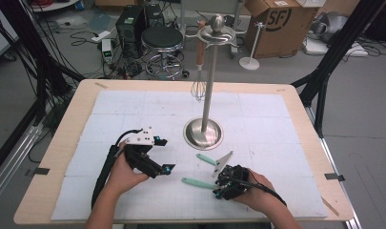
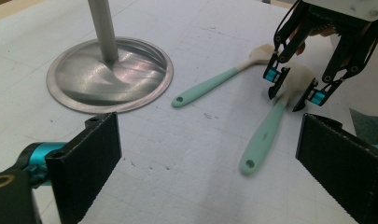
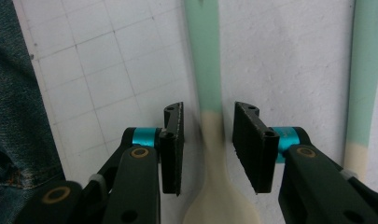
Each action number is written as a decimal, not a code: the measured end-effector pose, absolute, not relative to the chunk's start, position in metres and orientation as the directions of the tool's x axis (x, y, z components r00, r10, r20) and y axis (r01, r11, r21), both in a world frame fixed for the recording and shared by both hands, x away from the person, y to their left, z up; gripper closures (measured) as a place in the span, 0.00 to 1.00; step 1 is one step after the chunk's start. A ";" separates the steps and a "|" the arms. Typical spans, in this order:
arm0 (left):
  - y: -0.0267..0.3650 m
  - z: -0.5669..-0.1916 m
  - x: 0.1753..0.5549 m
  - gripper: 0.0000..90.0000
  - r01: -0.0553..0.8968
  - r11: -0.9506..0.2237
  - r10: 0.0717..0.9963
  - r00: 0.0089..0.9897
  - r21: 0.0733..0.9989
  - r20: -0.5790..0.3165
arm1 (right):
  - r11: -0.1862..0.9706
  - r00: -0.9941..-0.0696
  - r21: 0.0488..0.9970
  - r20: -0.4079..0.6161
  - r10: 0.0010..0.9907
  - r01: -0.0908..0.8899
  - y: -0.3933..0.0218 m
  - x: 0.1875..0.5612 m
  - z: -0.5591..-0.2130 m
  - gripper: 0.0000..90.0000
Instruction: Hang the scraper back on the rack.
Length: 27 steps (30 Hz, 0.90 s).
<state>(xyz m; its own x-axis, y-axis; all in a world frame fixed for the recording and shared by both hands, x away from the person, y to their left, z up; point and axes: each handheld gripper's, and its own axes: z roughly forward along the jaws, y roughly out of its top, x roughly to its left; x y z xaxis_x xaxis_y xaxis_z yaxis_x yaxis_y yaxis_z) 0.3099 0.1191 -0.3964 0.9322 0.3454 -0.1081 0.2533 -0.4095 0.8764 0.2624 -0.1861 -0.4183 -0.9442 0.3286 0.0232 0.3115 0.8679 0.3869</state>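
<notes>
My right claw point(image 1: 227, 182), low and right of centre in the high view, straddled the near spatula's point(image 3: 210, 121) neck, jaws released with narrow gaps either side. My left claw point(image 1: 162, 155) gaped empty over bare mat point(image 1: 133, 114), stand base point(image 1: 203, 133) beyond.
</notes>
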 end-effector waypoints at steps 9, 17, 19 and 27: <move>0.120 -0.396 0.310 0.08 0.252 -0.412 0.347 0.932 0.875 -0.105 | 0.864 -0.938 0.391 0.000 0.346 0.318 -0.186 0.261 -0.418 0.85; 0.121 -0.395 0.309 0.08 0.247 -0.409 0.344 0.933 0.879 -0.103 | 0.845 -0.938 0.436 -0.006 0.348 0.311 -0.191 0.258 -0.420 0.90; 0.121 -0.395 0.309 0.08 0.250 -0.405 0.345 0.933 0.879 -0.106 | 0.829 -0.935 0.458 0.011 0.355 0.320 -0.195 0.258 -0.420 0.91; 0.123 -0.394 0.310 0.08 0.250 -0.399 0.347 0.932 0.882 -0.107 | 0.697 -0.925 0.641 0.057 0.376 0.322 -0.215 0.261 -0.401 0.91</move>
